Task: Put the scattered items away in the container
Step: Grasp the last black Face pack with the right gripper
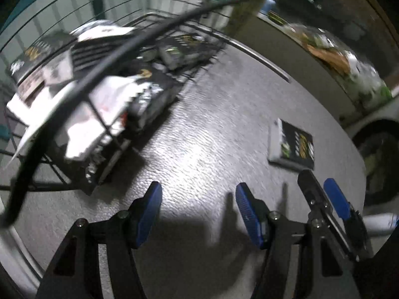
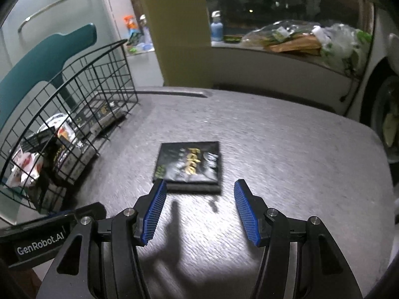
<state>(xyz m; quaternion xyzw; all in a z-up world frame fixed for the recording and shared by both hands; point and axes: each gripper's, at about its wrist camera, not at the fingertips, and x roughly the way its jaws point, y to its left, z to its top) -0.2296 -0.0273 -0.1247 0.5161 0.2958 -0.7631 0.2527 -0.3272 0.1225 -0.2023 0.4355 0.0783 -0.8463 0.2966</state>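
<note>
Flat on the table lies a black packet (image 2: pixel 189 164) — gold lettering — both grippers (image 2: pixel 198 209) (image 1: pixel 199 214) spread, empty.

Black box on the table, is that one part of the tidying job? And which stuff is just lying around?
Part of the job:
black box alone on the table
wire basket, already holding boxes and packets
right claw, open, just short of the box
left claw, open

Just lying about:
blue bottle
plastic bags
teal chair
</note>
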